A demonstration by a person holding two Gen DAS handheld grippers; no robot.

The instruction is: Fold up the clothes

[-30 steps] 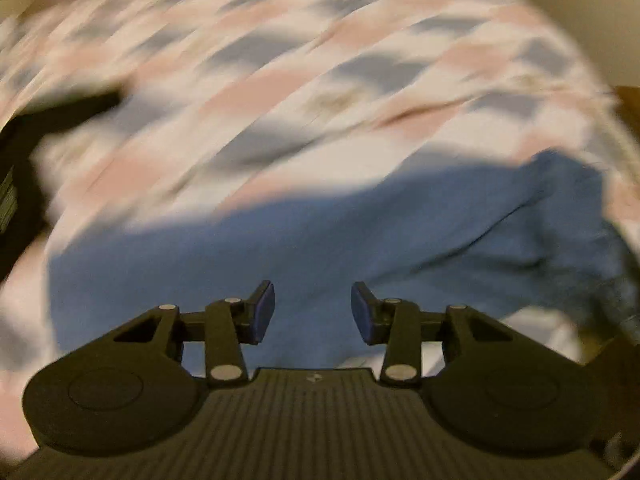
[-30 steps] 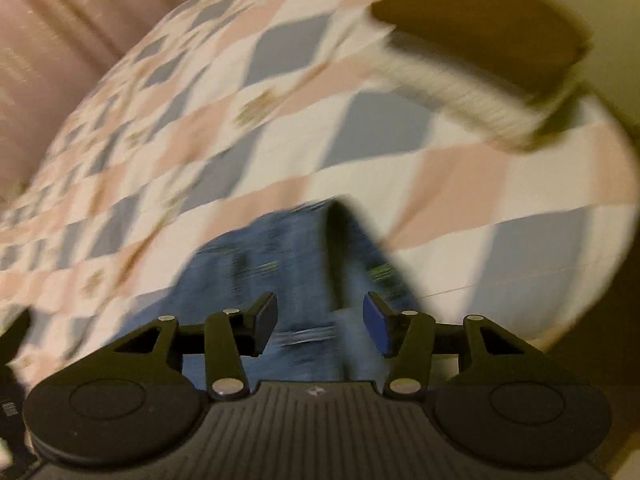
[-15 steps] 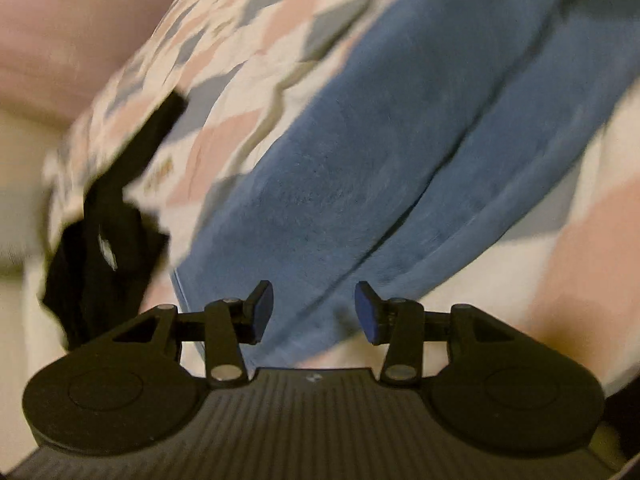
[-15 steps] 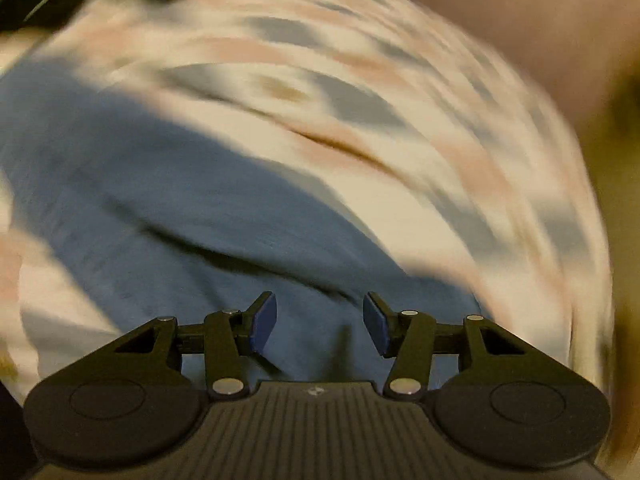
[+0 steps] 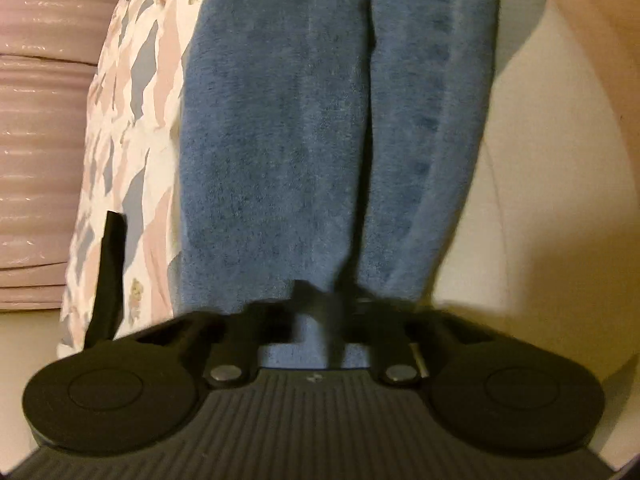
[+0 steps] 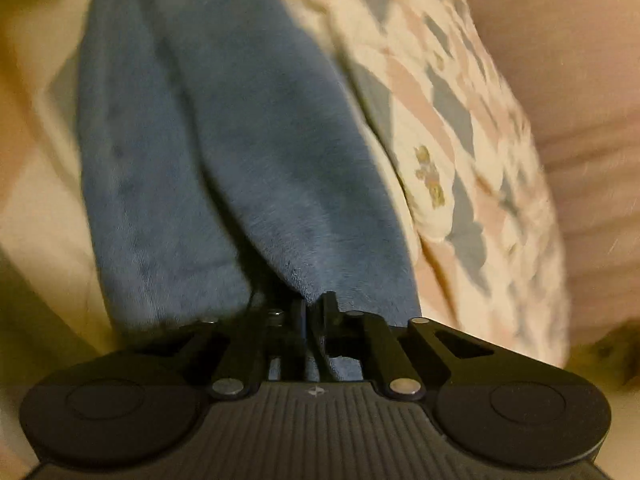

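Both the left gripper (image 5: 326, 312) and right gripper (image 6: 314, 314) have their jaws clamped on the near hem of the blue jeans (image 5: 280, 140), which stretch away over the patterned bed (image 5: 132, 128), likely to lift and fold them.
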